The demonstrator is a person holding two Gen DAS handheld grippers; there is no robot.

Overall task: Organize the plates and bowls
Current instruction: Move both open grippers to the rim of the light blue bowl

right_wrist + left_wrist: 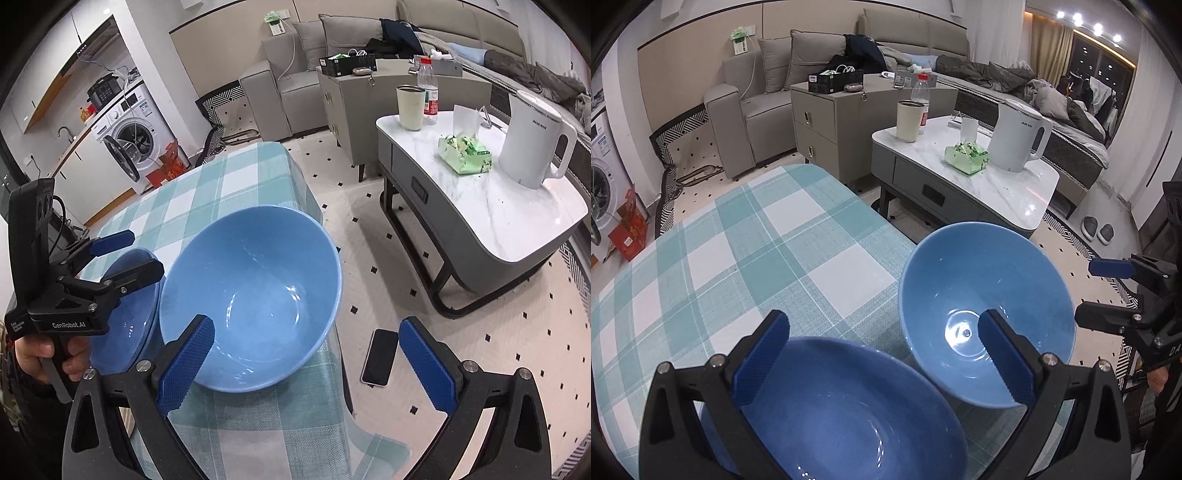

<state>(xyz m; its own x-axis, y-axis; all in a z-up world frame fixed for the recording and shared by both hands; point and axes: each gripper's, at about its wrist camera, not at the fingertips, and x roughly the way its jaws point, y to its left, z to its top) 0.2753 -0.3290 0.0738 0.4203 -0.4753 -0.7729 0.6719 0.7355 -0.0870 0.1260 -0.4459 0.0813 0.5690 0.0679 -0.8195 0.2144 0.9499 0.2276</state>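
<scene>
Left wrist view looks down on the left gripper (882, 358), its blue pads spread wide and pinching nothing, hanging over a dark blue plate (846, 413) that lies on the bench (738, 251) under a teal and white checked cloth. Just right of the plate, and seemingly touching its rim, stands a light blue bowl (979, 291) near the bench's right edge (its right side tips up a little, though the lens may add to that). One pad of the left gripper shows in front of the bowl's hollow, but whether it touches the bowl cannot be told. The right gripper (1108, 291) shows at the far right of this view, off the bench edge, with a gap between its fingers. From the right wrist view, the right gripper (306, 362) is likewise spread and empty, its left pad low against the bowl (258, 280) and its right pad out over the floor, where a phone (380, 356) lies. The left gripper (129, 253) sits over the plate (125, 325), held by a hand (48, 356). Beyond stands a marble side table (517, 218) with a white kettle (535, 144).
</scene>
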